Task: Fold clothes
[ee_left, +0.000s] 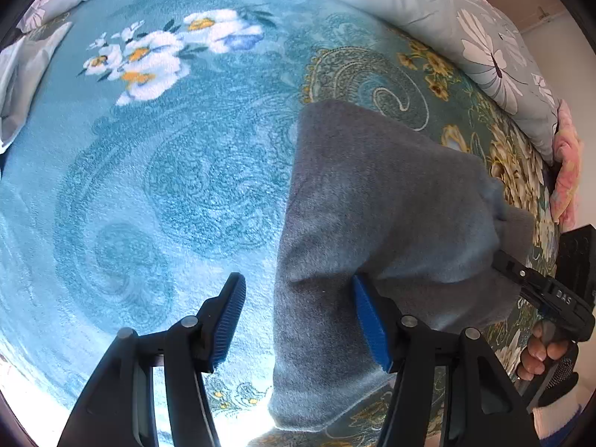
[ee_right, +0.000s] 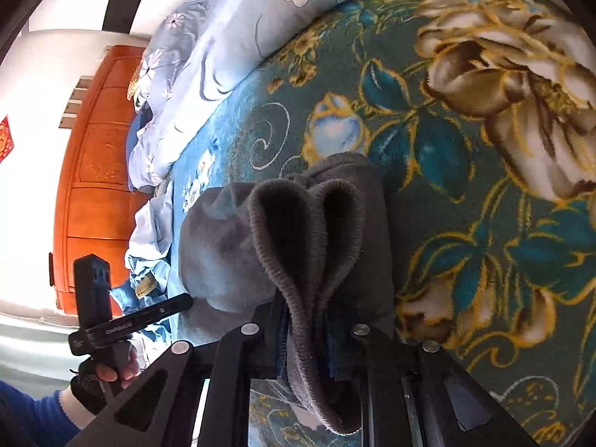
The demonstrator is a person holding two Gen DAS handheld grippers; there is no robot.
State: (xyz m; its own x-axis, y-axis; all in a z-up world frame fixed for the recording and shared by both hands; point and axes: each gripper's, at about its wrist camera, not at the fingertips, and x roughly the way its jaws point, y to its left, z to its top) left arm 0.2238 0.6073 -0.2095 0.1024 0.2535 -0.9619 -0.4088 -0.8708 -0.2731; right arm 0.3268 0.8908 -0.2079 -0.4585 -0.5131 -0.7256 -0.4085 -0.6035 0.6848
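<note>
A grey fleece garment (ee_left: 372, 205) lies on a teal flowered blanket (ee_left: 149, 186). My left gripper (ee_left: 298, 309) points down at its left edge and is open; the left blue pad (ee_left: 231, 320) is over the blanket and the right pad (ee_left: 368, 320) over the cloth. At the far right, my right gripper (ee_left: 501, 259) meets the garment's corner, held by a hand. In the right wrist view my right gripper (ee_right: 305, 335) is shut on the ribbed cuff (ee_right: 298, 231), which loops up out of the jaws. The garment (ee_right: 223, 246) bunches behind it, with my left gripper (ee_right: 178, 303) at its left side.
A pale flowered duvet (ee_left: 465, 29) is heaped along the blanket's far side, with a pink cloth (ee_left: 566, 171) by its end. An orange wooden cabinet (ee_right: 97, 149) stands beyond the bed, and light blue clothes (ee_right: 149, 260) lie crumpled near the garment.
</note>
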